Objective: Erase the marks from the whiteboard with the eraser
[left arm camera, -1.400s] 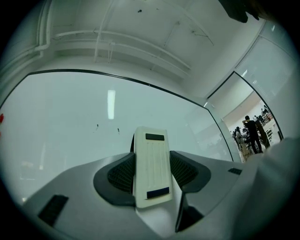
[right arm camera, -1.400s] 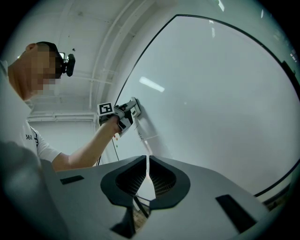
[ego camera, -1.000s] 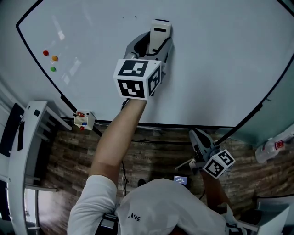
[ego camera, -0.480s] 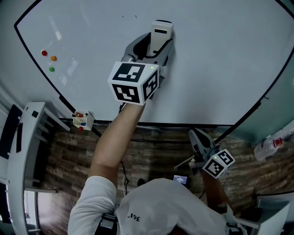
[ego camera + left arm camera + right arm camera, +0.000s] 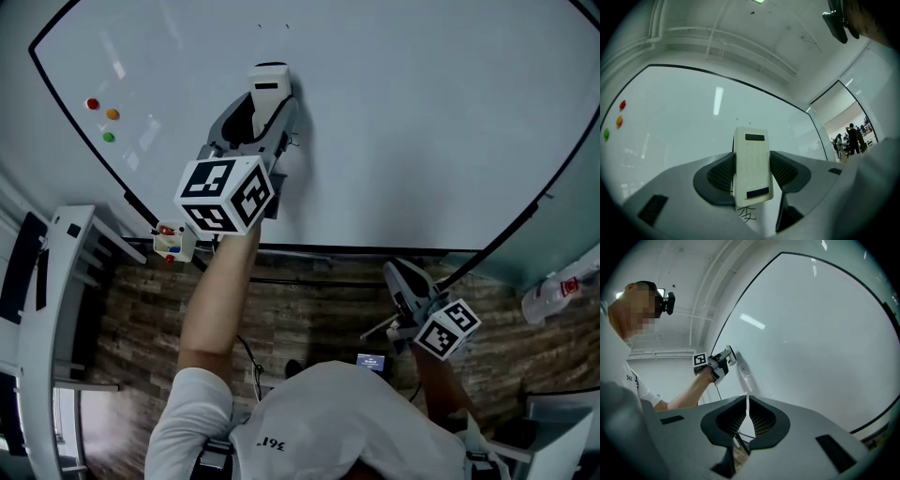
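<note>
Left gripper (image 5: 262,111) is up at the whiteboard (image 5: 431,122), jaws clamped on the two long sides of the eraser (image 5: 751,159). The eraser's long axis runs in line with the jaws, its far end past the fingertips. It looks laid flat against the board, though contact cannot be confirmed.

Right gripper (image 5: 747,414) hangs low by the person's side, well apart from the board, jaws together with nothing between them. The left is the working hand and much the nearer.

Key relation: a small handwritten mark (image 5: 746,213) sits just below the eraser's near end, on the person's side of it, partly framed by the gripper body. The right gripper view also shows it just beside the left gripper. So the eraser is just above the mark, not on it.

Judgement: the next stroke needs to pull the eraser back down along its own long axis, flat to the board, to cover the writing.

Two faint specks (image 5: 273,25) higher up, above the eraser. Three coloured magnets (image 5: 109,120) at far left, well apart.
</note>
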Demonstrator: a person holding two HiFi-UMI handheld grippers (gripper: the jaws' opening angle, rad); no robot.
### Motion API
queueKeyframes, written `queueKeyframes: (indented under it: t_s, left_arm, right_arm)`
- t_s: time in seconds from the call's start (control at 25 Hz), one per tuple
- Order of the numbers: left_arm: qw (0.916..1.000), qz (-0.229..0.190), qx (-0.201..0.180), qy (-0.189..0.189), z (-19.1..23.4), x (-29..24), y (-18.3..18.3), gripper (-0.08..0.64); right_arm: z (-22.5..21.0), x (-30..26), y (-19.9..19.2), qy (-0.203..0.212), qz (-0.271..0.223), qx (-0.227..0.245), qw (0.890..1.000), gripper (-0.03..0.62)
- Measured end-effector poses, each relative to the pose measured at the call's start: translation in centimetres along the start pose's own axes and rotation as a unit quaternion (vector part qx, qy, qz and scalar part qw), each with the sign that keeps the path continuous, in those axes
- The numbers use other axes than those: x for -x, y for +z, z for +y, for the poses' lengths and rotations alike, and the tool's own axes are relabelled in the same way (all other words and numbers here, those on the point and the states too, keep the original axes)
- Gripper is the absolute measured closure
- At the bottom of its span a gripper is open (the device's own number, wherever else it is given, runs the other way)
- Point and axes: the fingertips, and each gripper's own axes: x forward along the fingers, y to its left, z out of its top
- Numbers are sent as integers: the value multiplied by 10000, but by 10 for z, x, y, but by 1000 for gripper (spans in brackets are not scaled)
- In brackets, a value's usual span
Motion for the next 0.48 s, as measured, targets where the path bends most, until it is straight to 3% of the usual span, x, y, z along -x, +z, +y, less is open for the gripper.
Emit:
queueKeyframes:
  t_s: [0.48]
  left_arm:
    - [9956,103,15,930,104,64,-12,319]
  right_arm:
    - [19,-27,-12,205,261,86,9994,565]
